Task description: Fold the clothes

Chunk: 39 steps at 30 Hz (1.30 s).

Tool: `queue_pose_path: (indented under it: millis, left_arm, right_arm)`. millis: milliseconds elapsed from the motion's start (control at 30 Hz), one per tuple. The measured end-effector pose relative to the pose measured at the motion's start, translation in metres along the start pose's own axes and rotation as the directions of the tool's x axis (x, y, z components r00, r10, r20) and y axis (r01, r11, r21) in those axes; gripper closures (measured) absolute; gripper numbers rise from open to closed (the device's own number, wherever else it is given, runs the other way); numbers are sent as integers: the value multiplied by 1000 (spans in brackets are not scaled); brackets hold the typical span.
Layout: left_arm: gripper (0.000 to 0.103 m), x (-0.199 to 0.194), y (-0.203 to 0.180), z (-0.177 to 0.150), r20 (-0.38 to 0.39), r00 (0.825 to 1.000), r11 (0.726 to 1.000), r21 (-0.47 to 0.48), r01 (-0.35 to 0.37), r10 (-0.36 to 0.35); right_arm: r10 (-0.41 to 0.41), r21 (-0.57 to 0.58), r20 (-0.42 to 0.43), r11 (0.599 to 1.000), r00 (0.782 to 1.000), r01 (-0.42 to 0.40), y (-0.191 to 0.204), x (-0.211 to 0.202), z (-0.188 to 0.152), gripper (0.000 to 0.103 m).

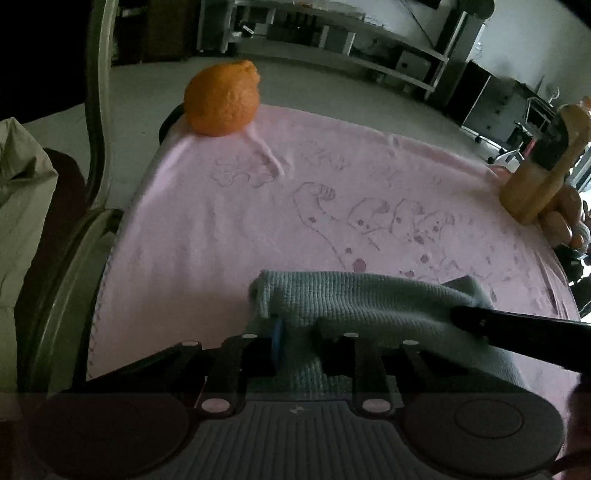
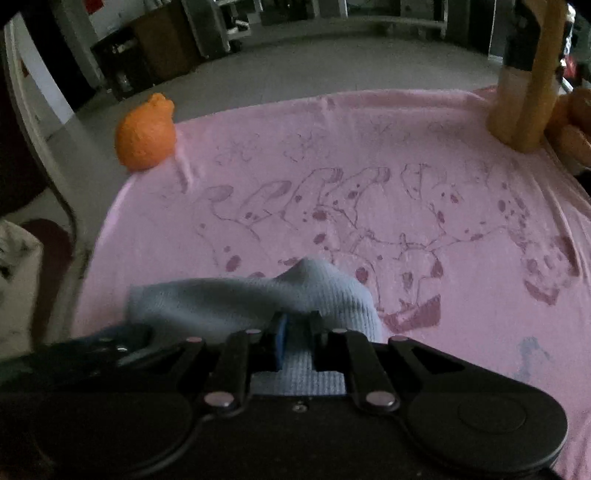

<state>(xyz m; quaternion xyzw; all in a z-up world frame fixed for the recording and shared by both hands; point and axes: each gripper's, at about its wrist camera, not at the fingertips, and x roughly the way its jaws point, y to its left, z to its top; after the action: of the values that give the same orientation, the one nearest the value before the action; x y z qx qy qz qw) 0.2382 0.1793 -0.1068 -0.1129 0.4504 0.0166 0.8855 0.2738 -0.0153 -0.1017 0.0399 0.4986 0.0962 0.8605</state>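
1. Grippers: left gripper (image 1: 295, 332) and right gripper (image 2: 295, 332) each pinch the small pale-blue knitted cloth (image 1: 351, 299).
2. Cloth spans between them, over the near edge of the pink printed sheet (image 1: 221, 221).

From my left camera, an orange fruit (image 1: 221, 99) sits at about eleven o'clock, on the far corner of a pink printed cloth (image 1: 207, 236) with spotted dog drawings. At two o'clock a tan wooden stand (image 1: 535, 173) rests on the cloth's far right edge, with rounded orange-brown items (image 1: 561, 214) just beside it; I cannot tell what they are. A chair frame (image 1: 96, 110) rises at nine o'clock, and metal shelving (image 1: 351, 33) lines the back wall at twelve.
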Motion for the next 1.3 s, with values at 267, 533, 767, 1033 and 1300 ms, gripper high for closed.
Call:
queue_pose_path:
  millis: [267,533,767,1033,1300]
  left_arm:
    - [76,-32,18,-9,66,996,996,-63,59,-55]
    - [79,-91,28,-50,97,992,991,-96,89,-79]
    - [82,-64,17,-73,-43,999,999,-46,13,-15]
    - [69,-62,24,-73,-45,999,997,-73,17,-20]
    - [74,-108,47,-70,137,970,960,-166,225,-203]
  right_arm:
    - [4,-4,19,1000,1000,-4,-4,-9,2,93]
    - [96,73,17,993,995,-97,-46,-87,-24,85]
    - [143,-23,-43,989,989,-144,-36,-92,-66,85]
    - [61,-12,-89,998,994,-62,-44,-62,-83,80]
    - [113,-7,2,994,994,-113,-49,-115,-60,80]
